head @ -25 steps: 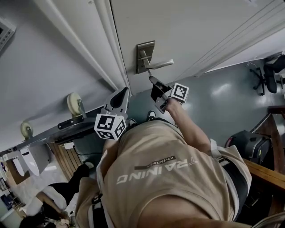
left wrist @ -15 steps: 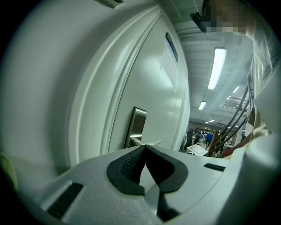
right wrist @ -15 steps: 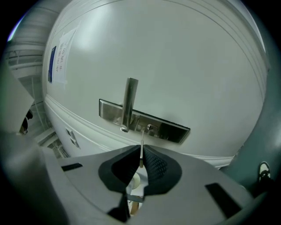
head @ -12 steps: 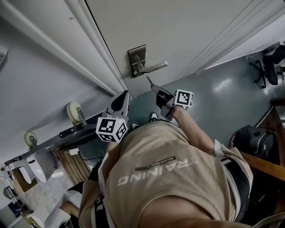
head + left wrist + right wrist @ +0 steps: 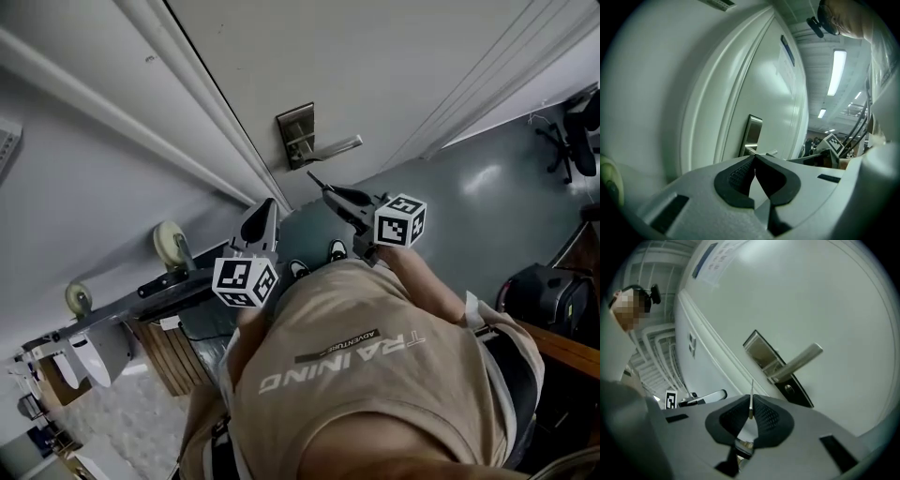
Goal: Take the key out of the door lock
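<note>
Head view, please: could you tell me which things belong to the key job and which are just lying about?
Job in hand:
key, clamped in the right gripper, clear of the lock plate; lever handle; door.

Lying about:
left gripper, shut and empty; caster wheel; office chair; black bag.

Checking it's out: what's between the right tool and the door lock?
Only the key the right tool grips; beyond its tip, bare air before the door lock, in the head view.
</note>
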